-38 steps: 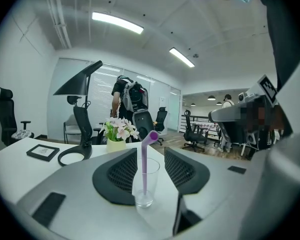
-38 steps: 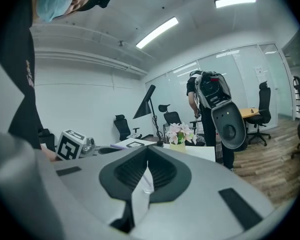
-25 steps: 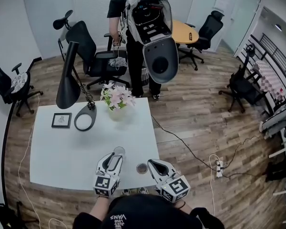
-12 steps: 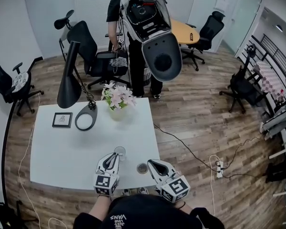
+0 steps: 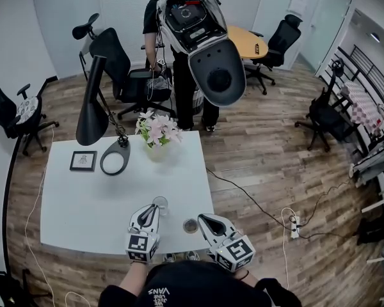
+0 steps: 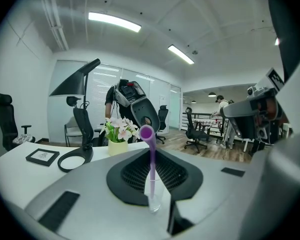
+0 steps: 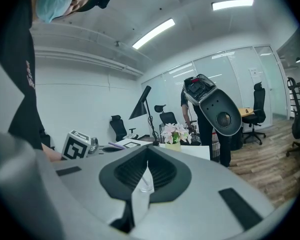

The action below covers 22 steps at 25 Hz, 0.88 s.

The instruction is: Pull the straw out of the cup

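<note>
The room was bright and evenly lit by ceiling light strips (image 6: 115, 22), which burned out to plain white in both gripper views, and shadows on the white table (image 5: 83, 210) were faint and soft. Strong fisheye distortion curved the walls and floorboards toward the edges of the head view, and a black circular vignette framed each gripper view. The purple straw (image 6: 152, 151) was crisp, while the grey foreground nearest each lens was soft.

Office, black swivel chairs (image 5: 118, 59), white desk (image 5: 83, 203), desk lamp (image 5: 91, 117), round meeting table (image 5: 246, 42), wood floor (image 5: 256, 146)
</note>
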Available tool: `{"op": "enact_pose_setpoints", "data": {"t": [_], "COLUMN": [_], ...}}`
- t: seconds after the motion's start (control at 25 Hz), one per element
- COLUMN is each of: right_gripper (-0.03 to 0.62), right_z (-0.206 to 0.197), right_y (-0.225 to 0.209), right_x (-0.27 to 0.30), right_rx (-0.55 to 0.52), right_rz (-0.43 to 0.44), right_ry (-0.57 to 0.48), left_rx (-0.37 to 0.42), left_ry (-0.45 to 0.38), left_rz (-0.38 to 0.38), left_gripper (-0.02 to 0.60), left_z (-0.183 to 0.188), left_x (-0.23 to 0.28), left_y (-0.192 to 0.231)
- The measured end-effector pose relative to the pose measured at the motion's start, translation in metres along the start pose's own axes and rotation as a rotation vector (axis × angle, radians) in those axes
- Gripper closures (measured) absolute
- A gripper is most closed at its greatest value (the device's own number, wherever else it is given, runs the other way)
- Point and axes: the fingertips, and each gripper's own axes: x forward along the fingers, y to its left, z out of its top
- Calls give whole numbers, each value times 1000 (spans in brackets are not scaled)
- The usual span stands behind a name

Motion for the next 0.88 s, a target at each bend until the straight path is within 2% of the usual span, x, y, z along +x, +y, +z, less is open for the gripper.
{"op": "enact_pose_setpoints", "data": {"t": [0.88], "right_gripper": [576], "right_z": [5], "right_y": [9], "right_x": [10], "right_rx": [-9], "right_rz": [65], "right_ry": [-2], "left_rx": [56], "left_ry": [-32], "left_rz": [16], "left_gripper": [543], "left_z": [32], "left_x": [-18], "left_y": [-1]}}
